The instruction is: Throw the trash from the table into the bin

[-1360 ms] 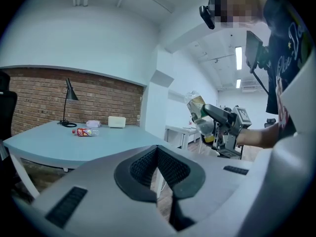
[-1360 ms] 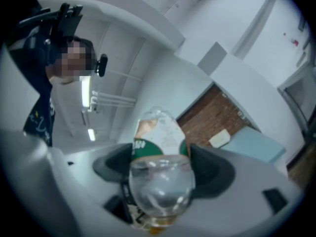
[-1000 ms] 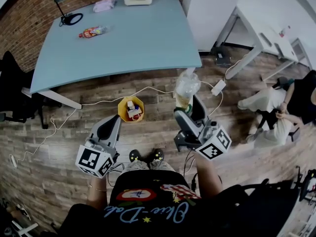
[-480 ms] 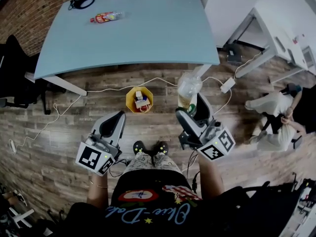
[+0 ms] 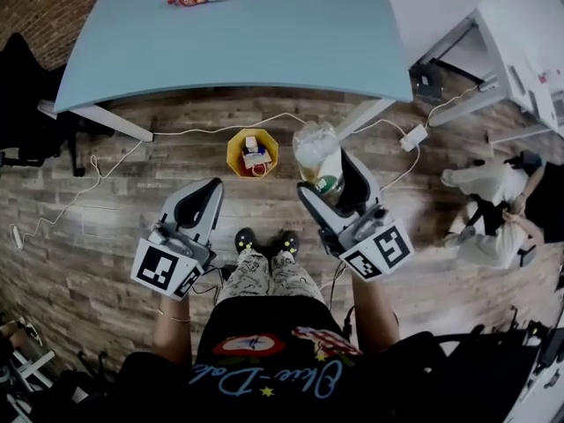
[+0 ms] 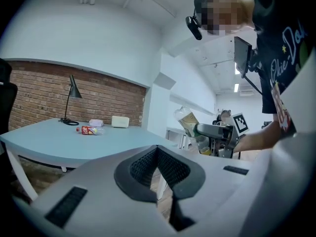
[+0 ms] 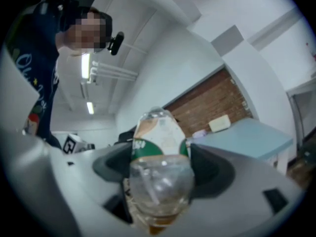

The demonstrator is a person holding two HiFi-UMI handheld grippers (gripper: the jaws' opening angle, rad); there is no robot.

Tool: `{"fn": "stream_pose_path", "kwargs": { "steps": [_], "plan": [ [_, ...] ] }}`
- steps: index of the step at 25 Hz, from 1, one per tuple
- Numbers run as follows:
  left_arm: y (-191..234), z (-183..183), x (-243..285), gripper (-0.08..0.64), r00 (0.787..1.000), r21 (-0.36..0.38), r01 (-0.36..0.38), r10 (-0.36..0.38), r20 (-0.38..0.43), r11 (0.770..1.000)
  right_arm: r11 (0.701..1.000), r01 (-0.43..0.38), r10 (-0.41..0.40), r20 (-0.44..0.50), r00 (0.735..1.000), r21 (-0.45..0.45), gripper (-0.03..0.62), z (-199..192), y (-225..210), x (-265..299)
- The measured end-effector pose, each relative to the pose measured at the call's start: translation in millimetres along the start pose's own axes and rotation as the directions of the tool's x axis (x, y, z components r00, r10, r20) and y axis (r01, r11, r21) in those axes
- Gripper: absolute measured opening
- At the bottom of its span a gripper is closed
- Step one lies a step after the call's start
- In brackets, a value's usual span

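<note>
Above floor, 3 o'clock of bin (image 5: 232,153) | right tool (image 5: 330,183) clamped on bottle (image 5: 315,151); left tool (image 5: 204,199) closed, empty | step: carry | next, likely: shift to 9 o'clock, release

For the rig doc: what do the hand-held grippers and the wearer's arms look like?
Both the left hand-held gripper and right hand-held gripper have light-grey bodies, black jaw pads and a white cube with black square markers. Forearms unsleeved; dark printed T-shirt.
</note>
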State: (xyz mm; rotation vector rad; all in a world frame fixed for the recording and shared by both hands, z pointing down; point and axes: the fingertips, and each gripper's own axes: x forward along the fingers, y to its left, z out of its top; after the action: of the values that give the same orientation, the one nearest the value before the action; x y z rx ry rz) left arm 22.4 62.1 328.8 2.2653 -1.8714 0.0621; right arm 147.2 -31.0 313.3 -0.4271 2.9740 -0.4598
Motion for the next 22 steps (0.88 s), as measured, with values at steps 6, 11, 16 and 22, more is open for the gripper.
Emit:
{"fn": "stream_pose_path", "kwargs": {
  "steps": [6, 11, 16, 22],
  "plan": [
    [6, -7, 0, 0.008, 1.0, -0.006, -0.012, 0.012, 0.006, 1.0, 0.996, 0.016, -0.023, -0.081, 0.996, -0.087, 0.374, -21, 0, 4],
    [16, -14, -2, 0.008, 0.998, -0.009, -0.062, 0.062, 0.009, 0.998, 0.996, 0.028, -0.036, -0.094, 0.995, -0.084, 0.374, -36, -1, 7],
    [18, -25, -4, 0.008, 0.998, -0.022, -0.065, 0.065, 0.006, 0.998, 0.997, 0.039, -0.047, -0.106, 0.993, -0.069, 0.374, -52, -2, 7],
    [27, -50, -7, 0.008, 0.996, -0.052, -0.087, 0.086, -0.012, 0.995, 0.996, 0.047, -0.057, -0.134, 0.989, -0.082, 0.374, -71, -7, 14]
  ]
}}
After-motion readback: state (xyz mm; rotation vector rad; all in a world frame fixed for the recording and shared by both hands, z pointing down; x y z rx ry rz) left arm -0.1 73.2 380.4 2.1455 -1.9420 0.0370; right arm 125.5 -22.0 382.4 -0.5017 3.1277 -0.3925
